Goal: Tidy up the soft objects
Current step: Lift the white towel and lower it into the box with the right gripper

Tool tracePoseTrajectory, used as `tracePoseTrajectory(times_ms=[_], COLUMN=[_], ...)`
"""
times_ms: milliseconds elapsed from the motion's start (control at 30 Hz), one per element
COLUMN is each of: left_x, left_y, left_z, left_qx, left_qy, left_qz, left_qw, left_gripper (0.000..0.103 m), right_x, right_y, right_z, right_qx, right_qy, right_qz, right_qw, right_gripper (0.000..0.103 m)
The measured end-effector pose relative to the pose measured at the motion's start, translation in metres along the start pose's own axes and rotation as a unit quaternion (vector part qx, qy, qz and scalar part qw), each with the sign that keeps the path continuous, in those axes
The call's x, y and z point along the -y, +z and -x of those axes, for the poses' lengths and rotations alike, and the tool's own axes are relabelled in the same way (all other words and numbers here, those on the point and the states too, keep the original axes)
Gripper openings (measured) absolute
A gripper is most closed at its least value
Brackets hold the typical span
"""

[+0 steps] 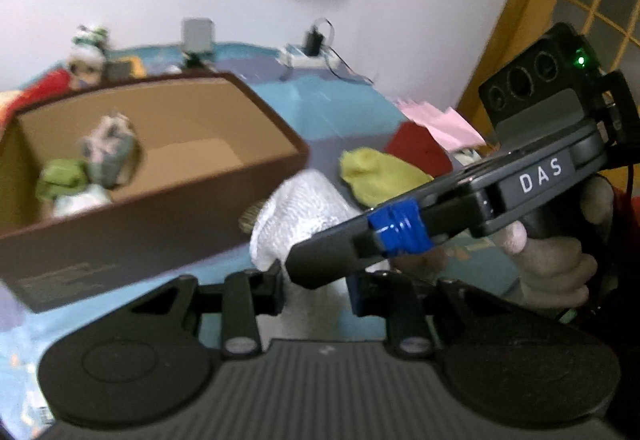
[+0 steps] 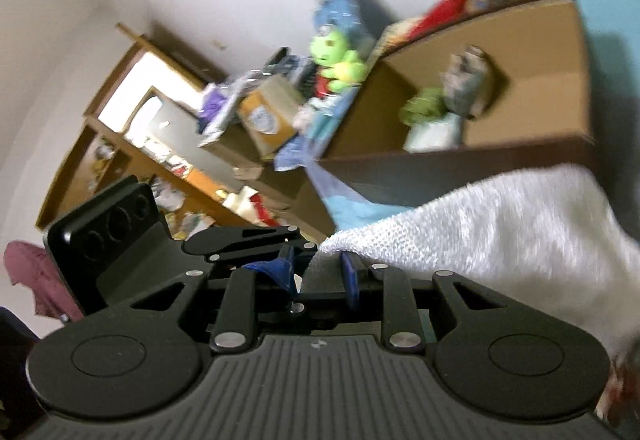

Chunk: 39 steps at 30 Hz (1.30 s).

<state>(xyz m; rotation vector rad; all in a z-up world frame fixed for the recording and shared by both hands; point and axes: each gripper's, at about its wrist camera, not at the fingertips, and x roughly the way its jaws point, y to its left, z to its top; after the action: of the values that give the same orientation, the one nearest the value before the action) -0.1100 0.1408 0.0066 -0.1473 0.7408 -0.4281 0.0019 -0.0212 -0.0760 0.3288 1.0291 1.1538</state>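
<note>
Nearest: left gripper [image 1: 316, 290] closed tight on a low fold of the white fluffy knitted cloth [image 1: 296, 215]. Right gripper [image 2: 320, 272] closed on the same cloth too, blue-taped pads pinching an edge, held by a gloved hand [image 1: 552, 264]. Cloth lifted above the blue patchwork bed cover [image 1: 340, 99], just short of the near wall of the brown cardboard box [image 1: 160, 224].

Likely trouble from here:
- Could slip from one thin pinch, leaving the cloth dangling from the other tool and dragging over the cover.
- Might catch the hanging bulk on the box's near rim and tip or shove the light box toward the bed's left edge.
- Could land on the rim rather than inside if let go too soon.
- Hard to judge clearance with both views blurred.

Inside the box, bunched at its left end: a green soft roll [image 1: 62, 179], a grey and white patterned bundle [image 1: 110, 149] leaning behind it, and a pale white bundle [image 1: 82, 201] against the near wall. Right part of the box floor bare.

Beyond the cloth, loose on the cover: a yellow crumpled cloth [image 1: 376, 171], then a pink folded cloth [image 1: 436, 123] toward the right edge. At the far edge by the wall, a small doll in a green and white hat [image 1: 88, 51].
</note>
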Motion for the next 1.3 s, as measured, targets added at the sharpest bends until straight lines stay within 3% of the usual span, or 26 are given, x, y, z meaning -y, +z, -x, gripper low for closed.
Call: tracePoseTrajectory(times_ms=[300, 500, 600, 733, 867, 1067, 1167, 1300], left_x=[-0.036, -0.061, -0.078, -0.099, -0.127, -0.160, -0.175, -0.184], left_y=[0.035, 0.078, 0.102, 0.123, 0.126, 0.101, 0.087, 0.076], left_z=[0.058, 0.081, 0.081, 0.069, 0.036, -0.025, -0.048, -0.065], left_qx=[0.098, 0.178, 0.195, 0.174, 0.132, 0.034, -0.012, -0.038], left_qy=[0.070, 0.121, 0.146, 0.181, 0.178, 0.159, 0.154, 0.168], left_qz=[-0.019, -0.049, -0.058, -0.068, -0.057, -0.052, -0.044, -0.035], left_qw=[0.9926, 0.9753, 0.9682, 0.9655, 0.9735, 0.9853, 0.9870, 0.9844], left_gripper=[0.021, 0.021, 0.021, 0.021, 0.021, 0.021, 0.021, 0.035], right_x=[-0.051, -0.081, -0.090, -0.086, -0.067, -0.029, -0.014, 0.002], right_y=[0.046, 0.091, 0.115, 0.143, 0.156, 0.143, 0.129, 0.122], right_z=[-0.033, -0.048, -0.057, -0.078, -0.100, -0.131, -0.146, -0.163], right_qx=[0.031, 0.096, 0.131, 0.158, 0.165, 0.138, 0.114, 0.088], right_qy=[0.062, 0.089, 0.105, 0.117, 0.110, 0.057, 0.019, -0.040], right_qz=[0.086, 0.161, 0.193, 0.194, 0.163, 0.091, 0.062, 0.020], right_qw=[0.994, 0.978, 0.967, 0.961, 0.967, 0.985, 0.991, 0.995], right_gripper=[0.007, 0.007, 0.007, 0.007, 0.007, 0.007, 0.007, 0.007])
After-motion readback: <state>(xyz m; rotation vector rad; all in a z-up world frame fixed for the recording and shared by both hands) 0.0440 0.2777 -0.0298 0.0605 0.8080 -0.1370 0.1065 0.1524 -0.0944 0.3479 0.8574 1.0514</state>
